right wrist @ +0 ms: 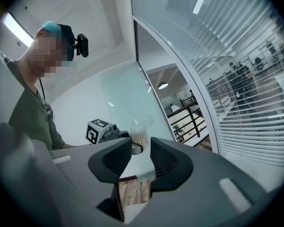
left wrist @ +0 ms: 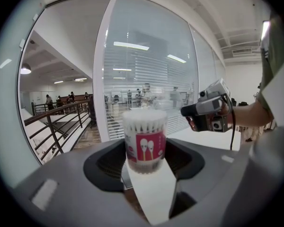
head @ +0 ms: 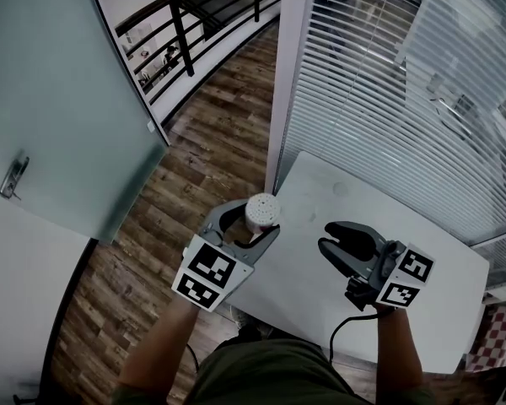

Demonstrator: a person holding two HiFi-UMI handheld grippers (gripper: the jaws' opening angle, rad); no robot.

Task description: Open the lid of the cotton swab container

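Observation:
The cotton swab container (head: 261,212) is a clear tub with a red label and a pale lid, upright at the left corner of the white table (head: 320,184). My left gripper (head: 251,224) grips it from the near side, pads against its sides. In the left gripper view the container (left wrist: 144,145) fills the gap between the jaws, lid on. My right gripper (head: 331,234) hovers over the table to the right, apart from the tub, jaws partly apart with nothing between them. In the right gripper view the container (right wrist: 139,136) stands beyond the right gripper (right wrist: 141,157).
The table corner hangs over a wooden floor (head: 211,142). A white post (head: 287,74) and a blind-covered glass wall (head: 405,83) stand behind the table. A glass door (head: 59,99) with a handle (head: 13,178) is at the left, a railing (head: 185,24) beyond it.

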